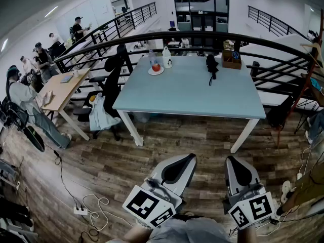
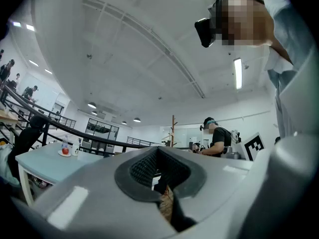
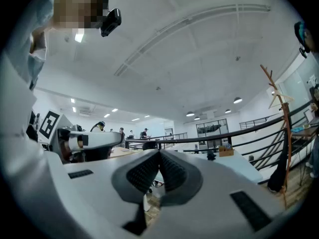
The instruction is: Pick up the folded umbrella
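Since the reach has not yet begun, the left gripper (image 1: 188, 160) and right gripper (image 1: 234, 161) are both pinched shut on nothing. They are held low, side by side, aimed about level at the table (image 1: 167, 97). Wood floor (image 1: 152, 151) lies between. The folded umbrella (image 1: 211, 65) rests toward the table's far edge, near a wooden box (image 1: 231, 59), well apart from both. Judged: approach comes first.
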`<state>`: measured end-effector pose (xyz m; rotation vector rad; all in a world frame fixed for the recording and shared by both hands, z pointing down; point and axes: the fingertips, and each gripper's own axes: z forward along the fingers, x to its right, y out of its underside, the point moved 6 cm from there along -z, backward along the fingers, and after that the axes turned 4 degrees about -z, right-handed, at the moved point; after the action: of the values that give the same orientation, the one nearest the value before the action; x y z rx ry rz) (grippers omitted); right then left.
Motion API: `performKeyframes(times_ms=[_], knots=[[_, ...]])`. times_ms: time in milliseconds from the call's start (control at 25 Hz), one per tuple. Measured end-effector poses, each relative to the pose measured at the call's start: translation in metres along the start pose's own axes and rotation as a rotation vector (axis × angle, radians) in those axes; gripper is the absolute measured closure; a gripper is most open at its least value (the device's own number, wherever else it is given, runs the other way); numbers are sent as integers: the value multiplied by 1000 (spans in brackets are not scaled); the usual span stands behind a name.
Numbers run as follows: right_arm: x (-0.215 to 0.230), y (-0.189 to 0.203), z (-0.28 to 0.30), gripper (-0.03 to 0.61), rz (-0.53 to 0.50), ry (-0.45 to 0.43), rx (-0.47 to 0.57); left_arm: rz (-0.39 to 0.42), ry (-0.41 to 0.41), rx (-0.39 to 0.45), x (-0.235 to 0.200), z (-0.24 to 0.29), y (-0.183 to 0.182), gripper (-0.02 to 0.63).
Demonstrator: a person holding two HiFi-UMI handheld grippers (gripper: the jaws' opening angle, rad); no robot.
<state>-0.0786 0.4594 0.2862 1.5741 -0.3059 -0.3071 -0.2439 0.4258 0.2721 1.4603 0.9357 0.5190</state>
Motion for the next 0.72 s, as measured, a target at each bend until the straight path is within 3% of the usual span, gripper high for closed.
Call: performKeyframes(times_ms=[720], knots=[[21, 3, -9, 580, 19, 1, 1, 1, -7, -9, 14, 17, 8, 609]])
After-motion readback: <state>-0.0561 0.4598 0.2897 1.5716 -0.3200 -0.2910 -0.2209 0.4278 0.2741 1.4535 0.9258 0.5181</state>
